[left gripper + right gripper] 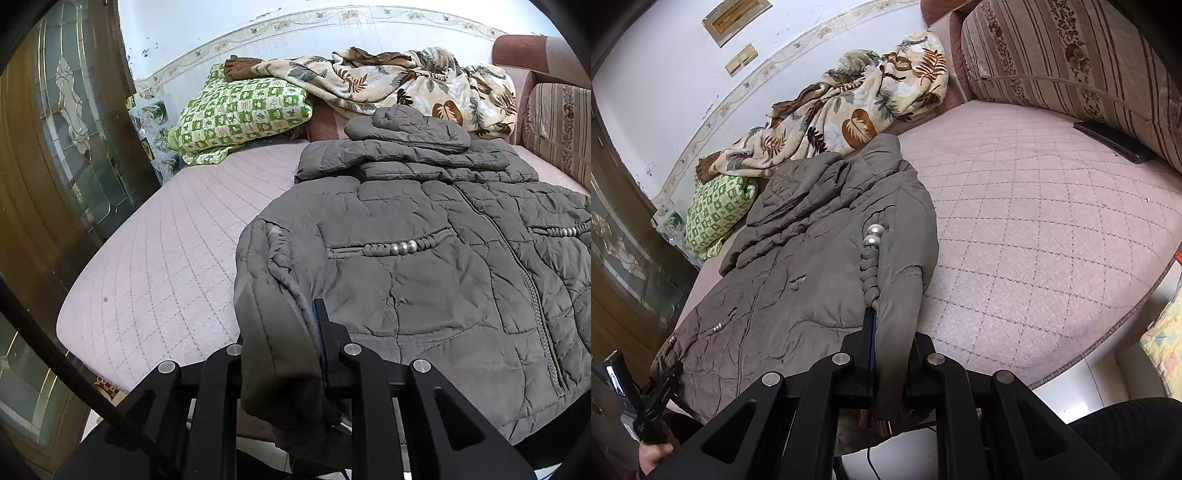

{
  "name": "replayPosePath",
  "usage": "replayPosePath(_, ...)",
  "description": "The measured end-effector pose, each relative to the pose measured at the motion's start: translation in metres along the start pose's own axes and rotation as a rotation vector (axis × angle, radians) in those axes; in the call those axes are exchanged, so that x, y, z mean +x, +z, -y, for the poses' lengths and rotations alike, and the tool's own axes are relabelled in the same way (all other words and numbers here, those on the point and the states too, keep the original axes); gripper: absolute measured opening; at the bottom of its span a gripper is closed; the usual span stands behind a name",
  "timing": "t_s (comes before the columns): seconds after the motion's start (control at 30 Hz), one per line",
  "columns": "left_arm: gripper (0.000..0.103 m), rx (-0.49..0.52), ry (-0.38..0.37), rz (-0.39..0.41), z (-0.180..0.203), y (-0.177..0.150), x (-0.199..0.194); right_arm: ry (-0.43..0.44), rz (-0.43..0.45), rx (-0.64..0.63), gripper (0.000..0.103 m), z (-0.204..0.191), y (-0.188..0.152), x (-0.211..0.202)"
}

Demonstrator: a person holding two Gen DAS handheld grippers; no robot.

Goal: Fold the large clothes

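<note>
Left wrist view: left tongs (291, 354) are clamped on a bunched bit of the grey puffer jacket (424, 258), at its near-left hem corner, with fabric hanging down between the fingers. Right wrist view shows the right tongs (886, 354) closed on the jacket's near-right edge, pinching a fold just below the braided pocket trim with pearl beads (873, 236). The jacket lies front-up on the pink quilted bed (155, 266), zip closed, hood (410, 127) and sleeves bunched toward the far end near the leaf-print blanket (399, 77) and green checked pillow (240, 110). Its near hem overhangs the bed edge.

Risks, judged from this:
- Padded shell fabric looks slick and thick. Either grip could slide off once the hem is lifted, since both hold only a small pinch of a heavy garment.
- Right tongs sit close to the pearl trim. A tug could snag or strain the beads.
- Uneven lifting would skew the fold line, since the two grips are not at matching spots on the hem.
- Hood and sleeves are already heaped. Folding the hem up over them probably gives a lumpy, lopsided bundle that springs open.
- Carrying the hem far forward could push the jacket into the blanket or pillow.
- A dark remote-like object (1115, 142) lies well apart on the right, so is unlikely to interfere.
</note>
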State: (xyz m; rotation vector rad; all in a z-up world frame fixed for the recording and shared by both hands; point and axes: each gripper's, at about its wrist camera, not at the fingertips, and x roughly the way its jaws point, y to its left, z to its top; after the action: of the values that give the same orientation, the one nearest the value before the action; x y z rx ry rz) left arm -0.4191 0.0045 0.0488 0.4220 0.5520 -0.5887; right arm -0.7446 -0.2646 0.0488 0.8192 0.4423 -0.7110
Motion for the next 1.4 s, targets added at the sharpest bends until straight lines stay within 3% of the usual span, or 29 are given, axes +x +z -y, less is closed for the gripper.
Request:
replayPosePath(0.2, 0.019, 0.003, 0.003, -0.003, 0.0, -0.001, 0.001, -0.028, -0.058, 0.021, 0.013, 0.007, -0.001, 0.011)
replayPosePath(0.53, 0.019, 0.004, 0.002, -0.009, -0.002, -0.003, 0.003, -0.096, -0.195, 0.082, 0.024, 0.02, -0.011, 0.038)
replayPosePath(0.63, 0.019, 0.004, 0.001, -0.008, -0.002, -0.003, 0.003, -0.073, -0.211, 0.118, 0.02, 0.027, -0.012, 0.041)
replayPosePath(0.67, 0.019, 0.003, 0.001, -0.008, -0.003, -0.003, 0.003, -0.07, -0.207, 0.111, 0.015, 0.027, -0.012, 0.04)
replayPosePath(0.77, 0.019, 0.004, 0.0, -0.009, -0.003, -0.003, 0.003, -0.067, -0.18, 0.076, 0.012, 0.02, -0.012, 0.032)
replayPosePath(0.97, 0.019, -0.028, -0.024, -0.005, -0.009, 0.002, 0.0, 0.007, -0.111, 0.097, 0.011, 0.017, -0.003, 0.01)
replayPosePath(1.4, 0.019, -0.101, -0.049, 0.048, -0.03, 0.037, -0.023, 0.169, 0.028, -0.001, 0.01, -0.017, 0.033, -0.035)
